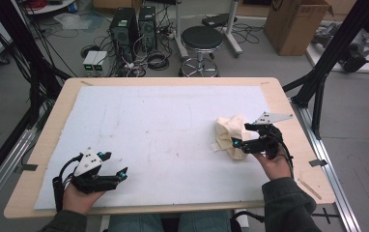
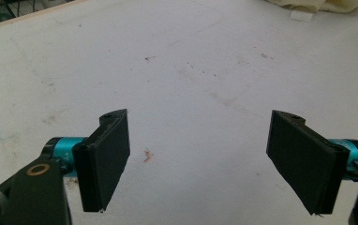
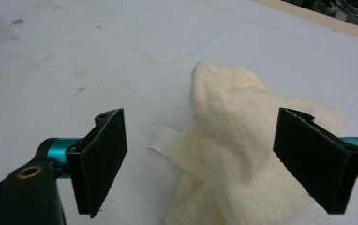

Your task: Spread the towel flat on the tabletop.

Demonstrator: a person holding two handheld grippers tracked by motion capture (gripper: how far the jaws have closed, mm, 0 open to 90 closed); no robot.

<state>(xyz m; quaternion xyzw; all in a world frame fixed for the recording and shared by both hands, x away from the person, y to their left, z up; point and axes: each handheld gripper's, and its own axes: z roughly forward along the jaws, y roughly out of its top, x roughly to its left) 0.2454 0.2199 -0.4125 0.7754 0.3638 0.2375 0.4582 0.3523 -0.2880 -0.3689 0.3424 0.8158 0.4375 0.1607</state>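
- Cloth (image 1: 230,136) is the thing in hand: a cream, crumpled piece bunched into a heap on the white mat (image 1: 163,140), toward the right side of the counter (image 1: 47,140), with a small white tag (image 3: 160,139) poking out at its edge.
- Your right hand-held gripper (image 1: 240,140) hangs just beside and partly over that heap; in the right gripper view its jaws stand wide on either side of the raised fold, and the pads press on nothing.
- Your left hand-held gripper (image 1: 114,164) sits near the front left of the mat, well apart from the cloth, jaws spread wide with only bare mat between them.
- Judged from this, you are at the approach-and-grasp step: the cloth is not yet gripped, and nothing of it is spread or folded.
- Next move, as it looks: lower the right hand-held gripper so the pads straddle the high fold, then close on a single layer or a corner rather than the whole bunch.
- Bringing the left hand-held gripper across to take a second edge would likely be needed to open the heap out.
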